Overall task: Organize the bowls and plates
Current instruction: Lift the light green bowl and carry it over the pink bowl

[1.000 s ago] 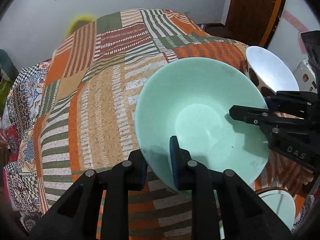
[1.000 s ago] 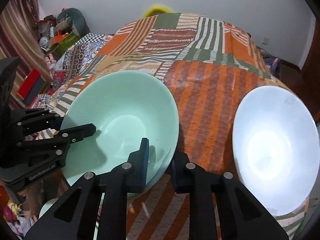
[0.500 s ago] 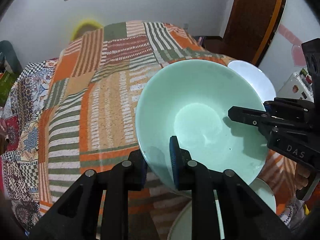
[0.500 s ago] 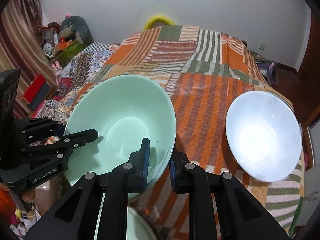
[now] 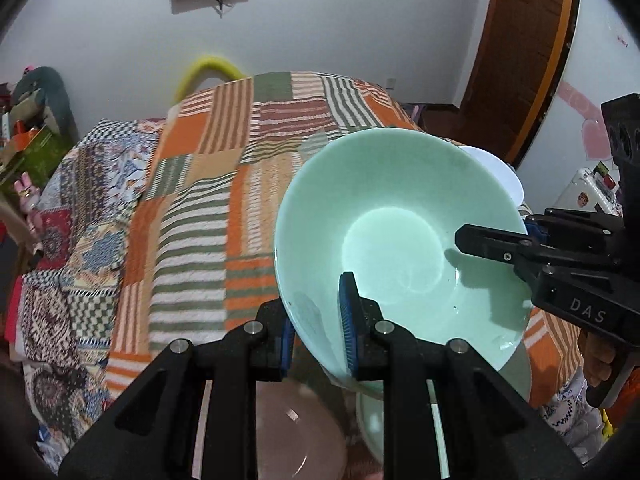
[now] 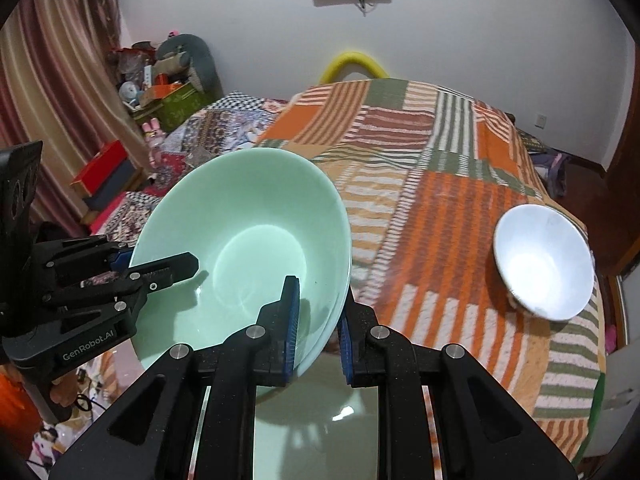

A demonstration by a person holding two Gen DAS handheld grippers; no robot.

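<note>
Two grippers clamp one pale green glazed ceramic bowl point(image 5: 396, 240) from opposite sides, holding it above the bed. On the left of the left wrist view lies the patchwork blanket of orange, green and white stripes point(image 5: 208, 208), with a yellow foam arch point(image 5: 208, 70) at its far end against the white wall. The left gripper point(image 5: 316, 332) pinches the near-left rim of the green bowl, one blue-padded finger outside the wall and the other inside, so its jaws are pressed onto the rim. Across the bowl, the right gripper point(image 5: 496, 240) reaches in from the right side, its upper finger lying over the opposite rim. Just behind the green bowl's far right edge peeks a white round bowl point(image 5: 500, 172). Beneath the left gripper a pinkish plate point(image 5: 288, 432) and a second pale green dish point(image 5: 370, 420) show partly, blurred.

In the right wrist view the left gripper point(image 6: 160, 268) enters from the left, closed over the bowl's point(image 6: 248, 256) rim. The right gripper point(image 6: 316, 332) grips the near-right rim between its blue pads. Well apart to the right, the white bowl point(image 6: 544, 264) rests on the blanket point(image 6: 432, 184). A glossy pale green surface point(image 6: 316, 412) lies below the held bowl.
</note>
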